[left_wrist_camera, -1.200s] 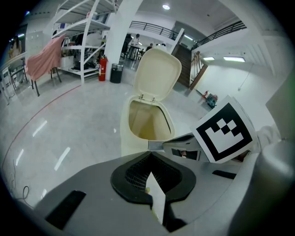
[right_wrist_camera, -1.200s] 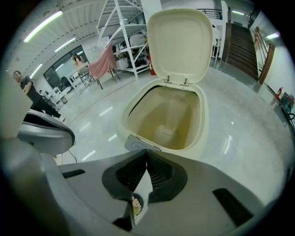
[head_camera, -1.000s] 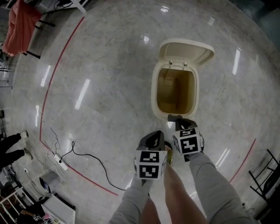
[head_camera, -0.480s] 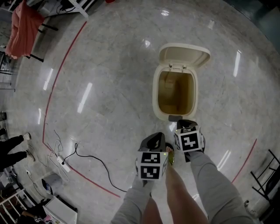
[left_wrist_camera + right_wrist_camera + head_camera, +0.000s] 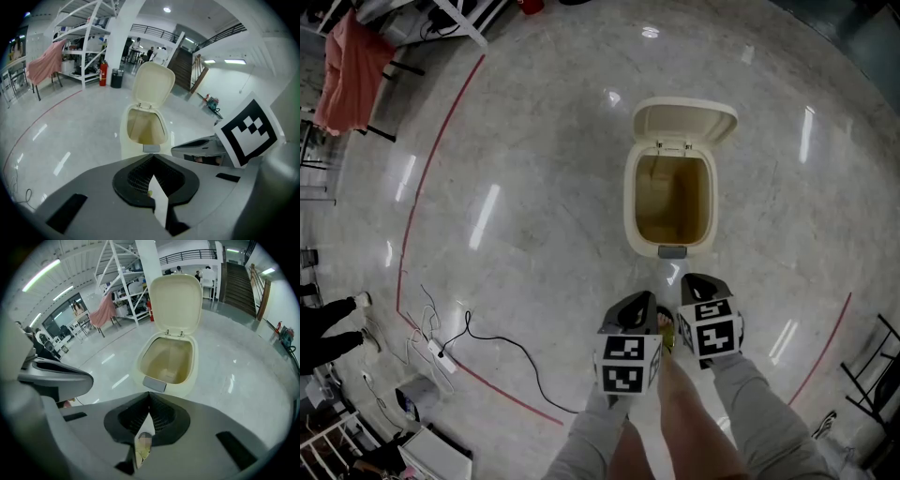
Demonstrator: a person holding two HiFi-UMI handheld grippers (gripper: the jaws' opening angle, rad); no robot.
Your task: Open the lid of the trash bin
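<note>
A cream trash bin stands on the shiny floor with its lid swung up and back, so the empty inside shows. A grey latch tab sits on its front rim. My left gripper and right gripper hover side by side a short way in front of the bin, touching nothing. In the left gripper view the bin lies ahead of the left gripper, whose jaws meet at the tip. In the right gripper view the bin lies just beyond the right gripper, likewise shut and empty.
A red line curves across the floor. A black cable and power strip lie at lower left. A rack with a pink cloth stands at top left and a black stand at right. Someone's legs show at the left edge.
Both grippers have drawn back from the bin; the right one was at the grey tab on the front rim and now stands apart from it. The lid stays up.
</note>
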